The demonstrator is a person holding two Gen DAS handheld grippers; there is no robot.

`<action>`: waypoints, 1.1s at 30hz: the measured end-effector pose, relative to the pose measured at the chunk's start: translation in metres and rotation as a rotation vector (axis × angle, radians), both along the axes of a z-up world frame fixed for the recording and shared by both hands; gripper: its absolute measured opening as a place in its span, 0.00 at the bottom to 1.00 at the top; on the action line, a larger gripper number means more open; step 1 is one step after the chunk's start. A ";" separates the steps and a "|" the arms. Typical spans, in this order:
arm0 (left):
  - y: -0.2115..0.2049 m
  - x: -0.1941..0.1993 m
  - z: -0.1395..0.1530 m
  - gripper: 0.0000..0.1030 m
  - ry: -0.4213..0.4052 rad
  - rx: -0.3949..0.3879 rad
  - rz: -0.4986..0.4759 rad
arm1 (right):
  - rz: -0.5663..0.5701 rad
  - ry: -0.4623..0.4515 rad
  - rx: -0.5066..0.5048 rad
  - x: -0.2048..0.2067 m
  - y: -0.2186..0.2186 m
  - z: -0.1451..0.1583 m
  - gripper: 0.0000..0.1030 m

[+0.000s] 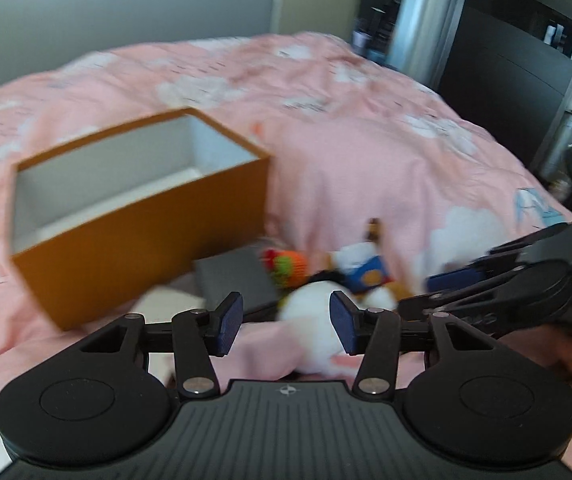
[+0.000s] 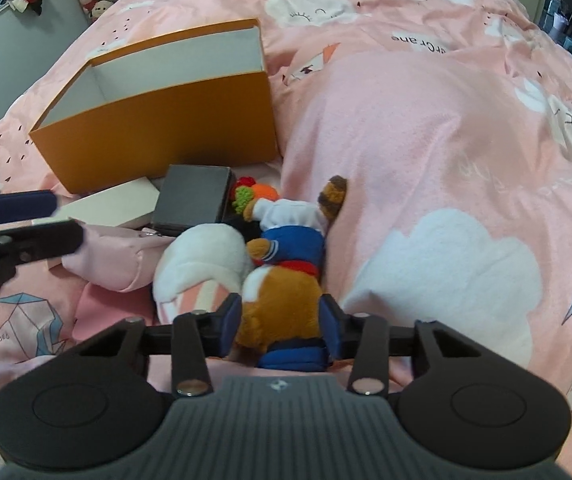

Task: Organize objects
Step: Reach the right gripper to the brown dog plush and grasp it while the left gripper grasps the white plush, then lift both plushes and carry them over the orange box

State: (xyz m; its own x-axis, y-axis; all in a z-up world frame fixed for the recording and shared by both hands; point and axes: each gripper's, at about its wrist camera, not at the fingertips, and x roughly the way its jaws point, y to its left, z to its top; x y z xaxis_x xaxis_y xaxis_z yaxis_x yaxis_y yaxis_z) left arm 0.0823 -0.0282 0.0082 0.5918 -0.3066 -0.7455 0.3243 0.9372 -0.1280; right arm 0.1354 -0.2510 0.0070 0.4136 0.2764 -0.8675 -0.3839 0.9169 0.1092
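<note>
Right gripper (image 2: 281, 322) clamped on a brown plush toy (image 2: 282, 300) in blue clothes, toy lying on the pink duvet (image 2: 426, 140), left gripper (image 1: 286, 322) held fairly wide with nothing gripped, white plush (image 1: 312, 312) just beyond it, empty orange box (image 2: 158, 120) seen at 11 o'clock of the toy, dark box (image 2: 194, 198) between them

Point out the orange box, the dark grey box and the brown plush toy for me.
orange box (image 2: 174, 128): right wrist view, on its front wall.
dark grey box (image 2: 194, 198): right wrist view, on its flat lid.
brown plush toy (image 2: 282, 300): right wrist view, on its brown and white body between the gripper's pads.
</note>
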 end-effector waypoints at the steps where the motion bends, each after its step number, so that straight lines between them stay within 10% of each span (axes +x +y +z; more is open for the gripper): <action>1: -0.006 0.006 -0.002 0.56 0.020 -0.004 -0.010 | 0.001 0.006 0.002 0.002 -0.001 -0.001 0.35; 17: -0.050 0.073 -0.048 0.59 0.438 0.010 0.108 | 0.077 0.087 0.060 0.032 -0.011 -0.030 0.44; 33: -0.086 0.082 -0.073 0.81 0.489 0.224 0.173 | 0.133 0.117 0.105 0.034 -0.017 -0.057 0.57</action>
State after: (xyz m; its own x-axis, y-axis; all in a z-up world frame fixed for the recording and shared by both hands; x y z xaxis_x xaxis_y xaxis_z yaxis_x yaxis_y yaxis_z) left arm 0.1642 -0.1141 -0.0643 0.1890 -0.0388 -0.9812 0.1161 0.9931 -0.0169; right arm 0.1695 -0.2676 -0.0505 0.2654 0.4135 -0.8710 -0.4795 0.8403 0.2528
